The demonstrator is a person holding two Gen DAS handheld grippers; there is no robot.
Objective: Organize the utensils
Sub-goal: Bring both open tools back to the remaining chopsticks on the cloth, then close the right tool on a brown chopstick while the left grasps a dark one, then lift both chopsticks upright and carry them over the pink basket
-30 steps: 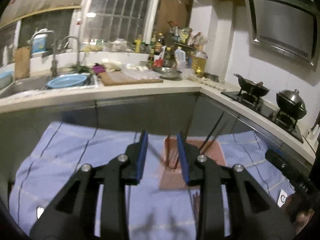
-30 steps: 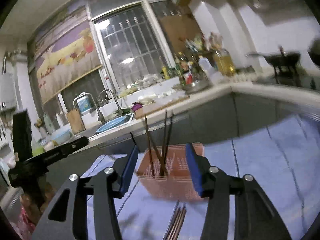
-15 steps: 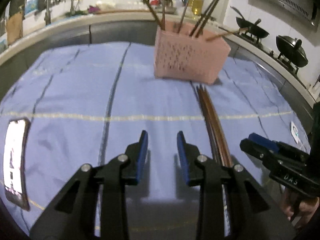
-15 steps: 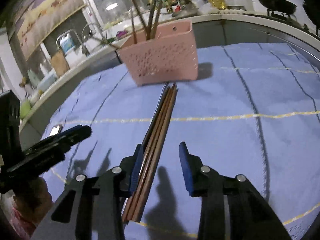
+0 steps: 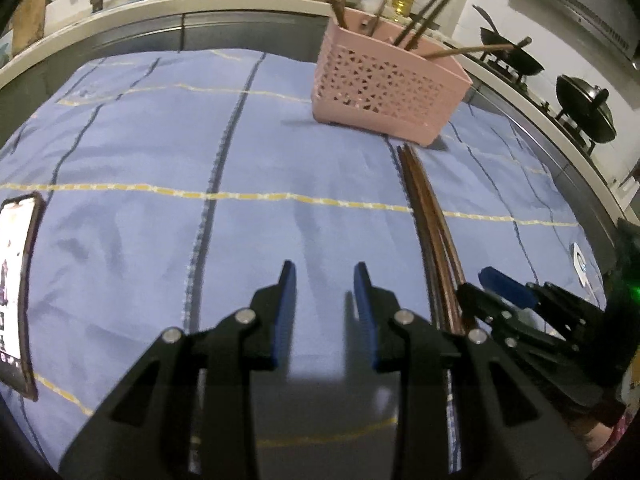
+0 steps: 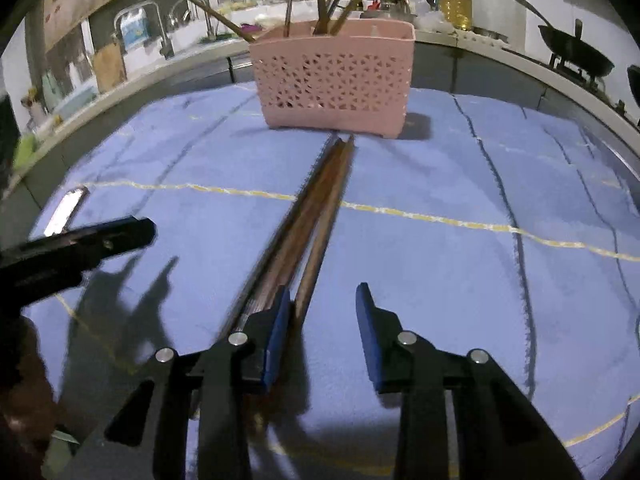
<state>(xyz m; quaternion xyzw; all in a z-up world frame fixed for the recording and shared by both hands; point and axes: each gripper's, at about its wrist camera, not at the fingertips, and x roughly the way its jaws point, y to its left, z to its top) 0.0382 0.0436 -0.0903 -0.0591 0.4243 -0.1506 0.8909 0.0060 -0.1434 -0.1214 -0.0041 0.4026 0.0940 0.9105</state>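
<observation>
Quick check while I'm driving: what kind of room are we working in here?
Almost certainly a home kitchen. A wok and a lidded pot sit on a stove, a sink faucet stands behind the counter, and cooking oil is on it. The pink utensil basket stands on a blue cloth.

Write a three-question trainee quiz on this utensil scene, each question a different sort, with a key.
1. True or false: the right gripper is shut on the loose chopsticks.
2. Multiple choice: the loose chopsticks lie (A) inside the pink basket, (B) flat on the blue cloth in front of the basket, (C) on the stove.
3. Fill in: on the cloth's left edge, in the left wrist view, lies a ____.

Key: 1. False; its jaws stand open, with the left finger by the bundle. 2. B. 3. phone. The left gripper is open too, over bare cloth.
</observation>
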